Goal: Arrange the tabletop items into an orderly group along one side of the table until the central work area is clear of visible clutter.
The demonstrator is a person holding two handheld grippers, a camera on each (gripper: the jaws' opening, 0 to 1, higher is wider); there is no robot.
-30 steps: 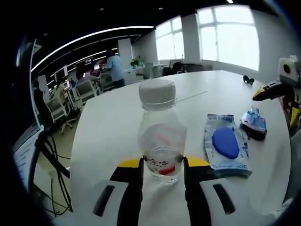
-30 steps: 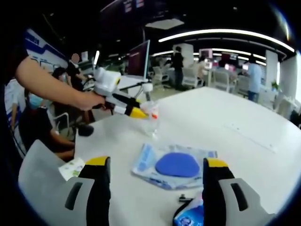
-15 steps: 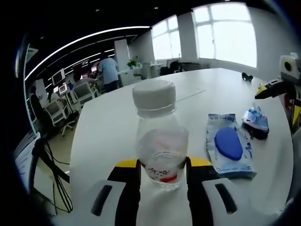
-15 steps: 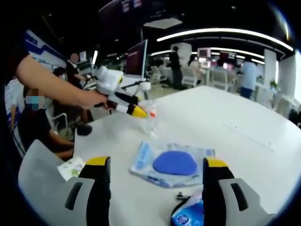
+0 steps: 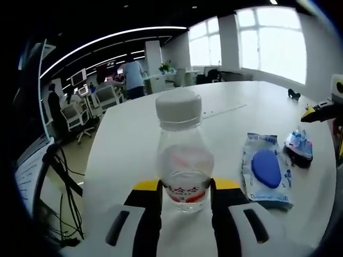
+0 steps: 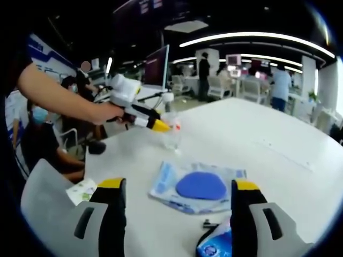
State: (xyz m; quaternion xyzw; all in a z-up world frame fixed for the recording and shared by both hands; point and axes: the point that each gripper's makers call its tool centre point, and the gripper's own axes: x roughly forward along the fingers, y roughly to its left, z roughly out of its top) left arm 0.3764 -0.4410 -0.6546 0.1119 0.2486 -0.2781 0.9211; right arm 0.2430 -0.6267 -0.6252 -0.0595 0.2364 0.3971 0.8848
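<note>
Little has changed over the last second beyond camera drift: the bottle (image 5: 184, 152) remains pinched low on its body by the left hand-held gripper (image 5: 184, 194), and the office behind it has slid sideways in the left gripper view, which suggests the person's hand has swung slightly. Largest first, the white surface (image 5: 128, 139) carries everything; the bottle, clear with a white cap and a red-printed label, stands upright near one end of it. To the bottle's right lies a flat plastic pouch (image 5: 266, 170) with a blue oval pad inside, and just beyond the pouch sits a small blue-and-white packet (image 5: 299, 145) on a dark base. A paper slip (image 6: 81, 190) lies off to the left in the right gripper view. The right hand-held gripper (image 6: 174, 211) hangs with its jaws spread wide and nothing between them, the pouch (image 6: 198, 186) ahead of it and the small packet (image 6: 217, 246) close by its right jaw. The risk, as I judge it, is the tall bottle tipping or slipping, since it is gripped only near its base; a quick swing could topple it onto the pouch. The right jaw could also nudge the small packet aside.
</note>
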